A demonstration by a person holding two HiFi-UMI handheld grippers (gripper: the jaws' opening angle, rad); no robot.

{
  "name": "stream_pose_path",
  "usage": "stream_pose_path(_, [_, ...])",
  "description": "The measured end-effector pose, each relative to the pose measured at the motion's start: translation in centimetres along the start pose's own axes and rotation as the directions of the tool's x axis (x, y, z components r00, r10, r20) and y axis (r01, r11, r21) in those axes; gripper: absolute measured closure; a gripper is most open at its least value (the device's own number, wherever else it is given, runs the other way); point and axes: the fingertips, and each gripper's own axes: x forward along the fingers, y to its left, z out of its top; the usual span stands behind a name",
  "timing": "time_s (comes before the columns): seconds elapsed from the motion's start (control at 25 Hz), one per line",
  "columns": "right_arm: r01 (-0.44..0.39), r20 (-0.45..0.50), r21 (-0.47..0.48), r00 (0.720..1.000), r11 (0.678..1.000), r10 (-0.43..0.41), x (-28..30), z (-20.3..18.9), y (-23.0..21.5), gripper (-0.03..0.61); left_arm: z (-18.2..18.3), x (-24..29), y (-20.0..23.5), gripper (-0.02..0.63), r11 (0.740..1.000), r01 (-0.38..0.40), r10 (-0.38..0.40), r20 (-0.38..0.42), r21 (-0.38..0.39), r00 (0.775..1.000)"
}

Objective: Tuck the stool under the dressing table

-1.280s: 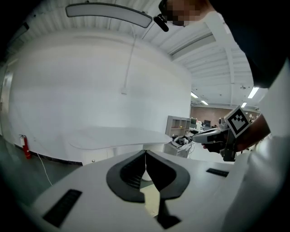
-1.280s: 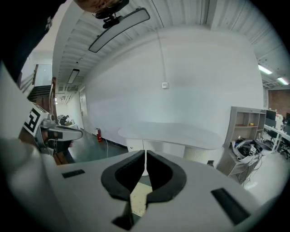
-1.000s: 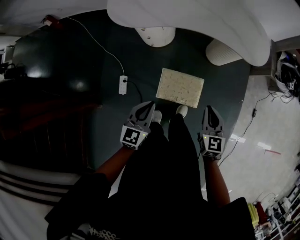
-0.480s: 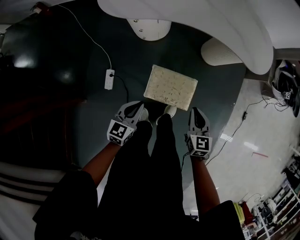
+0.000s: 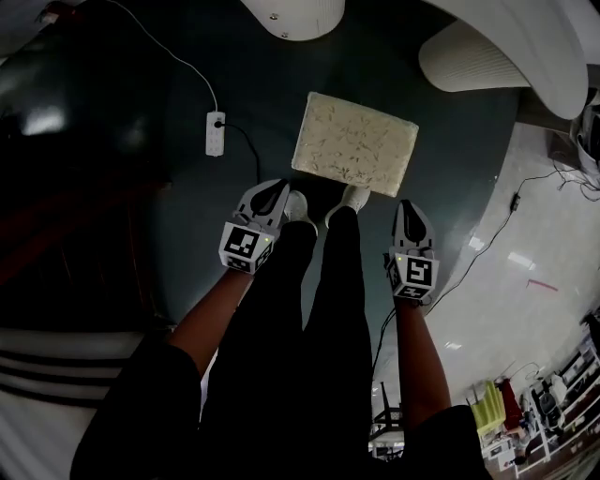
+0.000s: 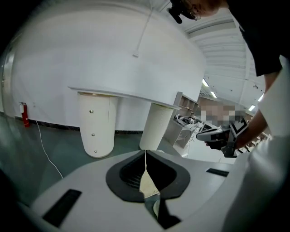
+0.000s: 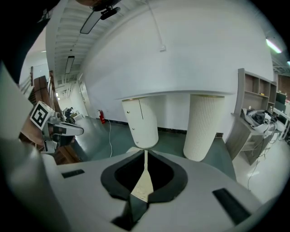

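The stool (image 5: 354, 143), a cream rectangular seat with a rough texture, stands on the dark green floor (image 5: 187, 234) right in front of the person's shoes (image 5: 356, 197). It is out in the open, on the near side of the dressing table (image 5: 553, 42). The table's white top curves across the upper right of the head view. Its smooth round leg (image 5: 291, 14) and ribbed leg (image 5: 473, 61) stand beyond the stool's far edge, apart from it.

The left gripper (image 5: 278, 187) hangs beside the left shoe, near the stool's near left corner. The right gripper (image 5: 410, 206) hangs outside the right leg, just beside the near right corner. Both point forward and down, one on each side of the person's legs.

In the left gripper view the left gripper (image 6: 145, 153) is clenched with its jaws meeting in a thin seam and nothing is grasped. Past it rise the smooth leg (image 6: 96, 127) and the ribbed leg (image 6: 156, 127) under the white top (image 6: 136, 68), and the right gripper (image 6: 222, 136) shows at the right.

The right gripper (image 7: 145, 152) is likewise clenched and empty, facing the same two legs (image 7: 140, 122) (image 7: 204, 127).

A white power strip (image 5: 215, 133) with its cord lies on the floor left of the stool.
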Motion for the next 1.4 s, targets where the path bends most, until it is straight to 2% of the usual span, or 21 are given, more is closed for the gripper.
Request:
stream_pose_path(0.24, [0.004,-0.037,0.049,0.999,0.999,-0.002,3.5,-8.2,-1.3,0.537,-6.9,4.5,1.1,0.595,0.999,0.012,-0.01,-0.051,0.035,0.999])
stream_pose_path(0.36, [-0.003,-0.067,0.031,0.998,1.0,0.005,5.0,-11.5,-3.1,0.537,-11.2,6.3,1.5,0.595,0.999,0.011,-0.008,-0.094,0.033,0.996])
stream_pose_path(0.52, [-0.025,-0.11,0.001,0.994,1.0,0.025,7.4,-15.3,-4.5,0.529,-14.3,8.5,2.6,0.594,0.999,0.017,-0.014,-0.113,0.032,0.993])
stream_pose_path(0.6, [-0.051,-0.134,0.01,0.99,0.999,0.052,8.4,-17.2,-4.6,0.448,-15.6,9.7,2.8,0.578,0.998,0.046,-0.042,-0.122,0.035,0.992])
stream_pose_path(0.64, [-0.055,-0.142,0.019,0.988,0.998,0.058,8.7,-18.1,-4.7,0.44,-16.6,10.3,2.8,0.525,0.997,0.066,-0.059,-0.139,0.043,0.989])
stream_pose_path(0.68, [-0.051,-0.148,0.026,0.987,0.998,0.055,9.0,-18.9,-5.0,0.431,-17.6,10.9,3.0,0.502,0.995,0.082,-0.073,-0.16,0.053,0.984])
stream_pose_path(0.8, [-0.021,-0.168,0.039,0.985,0.999,0.028,9.8,-21.3,-5.7,0.375,-20.1,12.6,3.8,0.469,0.99,0.107,-0.085,-0.208,0.097,0.974])
stream_pose_path(0.88, [-0.011,-0.189,0.033,0.982,0.999,0.017,10.1,-22.9,-5.8,0.343,-21.3,13.2,4.3,0.447,0.99,0.097,-0.073,-0.223,0.101,0.972])
stream_pose_path(1.04, [-0.022,-0.21,-0.055,0.978,0.998,0.01,11.0,-25.1,-5.6,0.331,-22.7,14.1,6.1,0.402,0.999,0.027,-0.017,-0.219,0.044,0.976])
stream_pose_path(1.12, [-0.03,-0.205,-0.06,0.979,0.998,0.017,11.5,-25.8,-5.2,0.322,-23.2,14.4,6.6,0.39,1.0,0.013,-0.007,-0.211,0.026,0.977])
stream_pose_path(1.28, [0.018,-0.174,-0.034,0.985,0.999,-0.024,12.1,-26.1,-5.4,0.314,-23.8,14.8,6.5,0.388,0.999,0.038,-0.033,-0.194,0.021,0.98])
stream_pose_path(1.4, [0.038,-0.163,-0.024,0.986,0.999,-0.041,13.1,-26.1,-5.4,0.313,-23.8,15.3,6.8,0.388,0.996,0.062,-0.049,-0.198,0.063,0.979])
